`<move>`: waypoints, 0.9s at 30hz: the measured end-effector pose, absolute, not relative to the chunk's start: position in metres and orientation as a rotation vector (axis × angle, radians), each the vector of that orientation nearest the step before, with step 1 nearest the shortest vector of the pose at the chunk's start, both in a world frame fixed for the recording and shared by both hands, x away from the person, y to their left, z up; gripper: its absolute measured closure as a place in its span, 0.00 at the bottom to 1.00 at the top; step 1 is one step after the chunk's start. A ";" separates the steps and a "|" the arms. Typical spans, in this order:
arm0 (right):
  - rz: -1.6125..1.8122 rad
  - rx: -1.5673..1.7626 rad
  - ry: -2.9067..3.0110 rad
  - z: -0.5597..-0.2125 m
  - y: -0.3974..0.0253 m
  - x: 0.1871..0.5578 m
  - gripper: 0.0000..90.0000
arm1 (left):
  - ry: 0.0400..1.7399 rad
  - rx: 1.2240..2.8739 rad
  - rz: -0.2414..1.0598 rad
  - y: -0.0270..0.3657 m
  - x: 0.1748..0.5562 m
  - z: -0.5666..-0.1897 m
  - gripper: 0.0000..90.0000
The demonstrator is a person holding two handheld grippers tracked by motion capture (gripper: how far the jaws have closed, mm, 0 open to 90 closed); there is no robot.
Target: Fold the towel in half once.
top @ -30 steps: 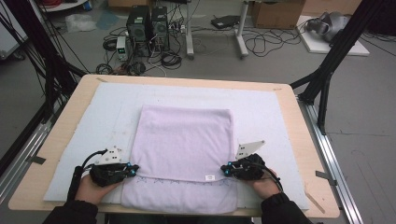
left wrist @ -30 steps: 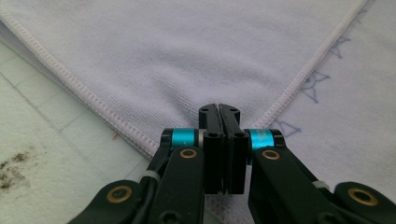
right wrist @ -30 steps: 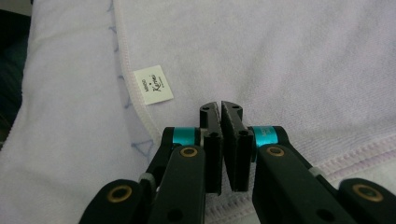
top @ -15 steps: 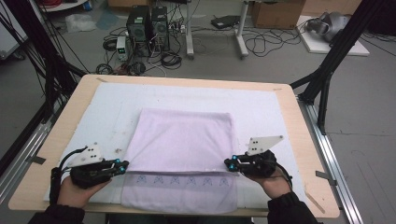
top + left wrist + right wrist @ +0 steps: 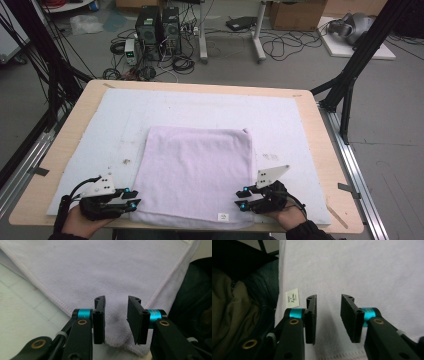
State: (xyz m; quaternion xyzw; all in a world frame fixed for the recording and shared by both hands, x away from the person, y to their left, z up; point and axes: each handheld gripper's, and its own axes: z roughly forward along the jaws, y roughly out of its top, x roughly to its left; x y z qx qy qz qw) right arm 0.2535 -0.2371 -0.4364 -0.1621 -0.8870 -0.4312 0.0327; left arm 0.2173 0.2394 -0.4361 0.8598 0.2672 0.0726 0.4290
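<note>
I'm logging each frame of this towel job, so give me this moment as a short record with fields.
towel: lilac, folded, flat on the white mat, near edge at the table's front
label: white, on the towel's near edge
left tongs: open, at the towel's near left corner, cloth between the jaws
right tongs: open, over the towel's near right part
table: wooden, under the mat

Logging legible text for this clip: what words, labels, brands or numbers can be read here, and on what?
Care tag on the lilac towel: a script word and smaller print, too blurred to quote.
The same tag in the high view: too small to read.
Nothing legible on the left gripper, the right gripper or the white mat.
</note>
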 end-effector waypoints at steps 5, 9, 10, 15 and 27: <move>-1.248 -0.420 -2.819 -0.444 -0.224 0.251 0.82 | 0.649 2.165 0.171 0.233 0.219 -0.445 0.87; -1.230 -0.426 -2.808 -0.443 -0.223 0.254 0.97 | 0.641 2.165 0.177 0.233 0.217 -0.443 0.97; -1.228 -0.415 -2.815 -0.442 -0.222 0.254 0.97 | 0.638 2.160 0.186 0.233 0.216 -0.441 0.98; -1.275 -0.414 -2.810 -0.432 -0.225 0.253 0.97 | 0.622 2.116 0.203 0.238 0.210 -0.426 0.98; -1.313 -0.361 -2.764 -0.411 -0.234 0.232 0.93 | 0.572 2.123 0.156 0.240 0.179 -0.418 0.86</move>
